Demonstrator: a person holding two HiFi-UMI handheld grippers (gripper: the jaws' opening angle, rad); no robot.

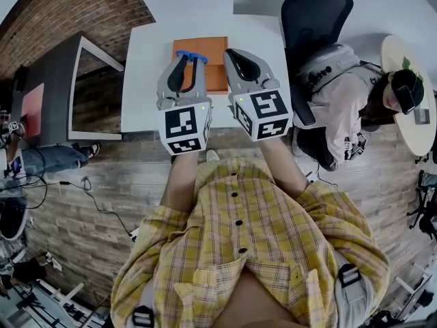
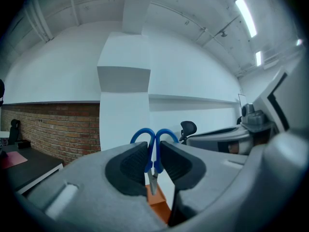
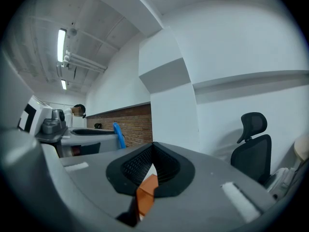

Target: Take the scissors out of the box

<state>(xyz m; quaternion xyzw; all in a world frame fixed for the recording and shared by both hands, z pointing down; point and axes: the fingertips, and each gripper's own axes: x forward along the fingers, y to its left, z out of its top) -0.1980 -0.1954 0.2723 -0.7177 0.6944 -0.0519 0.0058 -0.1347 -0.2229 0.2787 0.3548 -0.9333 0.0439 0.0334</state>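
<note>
Blue-handled scissors hang upright, handles up and blades down, between the pads of my left gripper, which is shut on them just below the handle loops. They are held above the orange box lying on the white table. My right gripper hovers beside it over the box's right part, jaws shut with nothing between them. A strip of the box shows under its pads. A blue handle of the scissors is visible at the left of the right gripper view.
A black office chair stands at the table's right end. A seated person is beside a round table at the right. A dark desk and a brick wall lie to the left.
</note>
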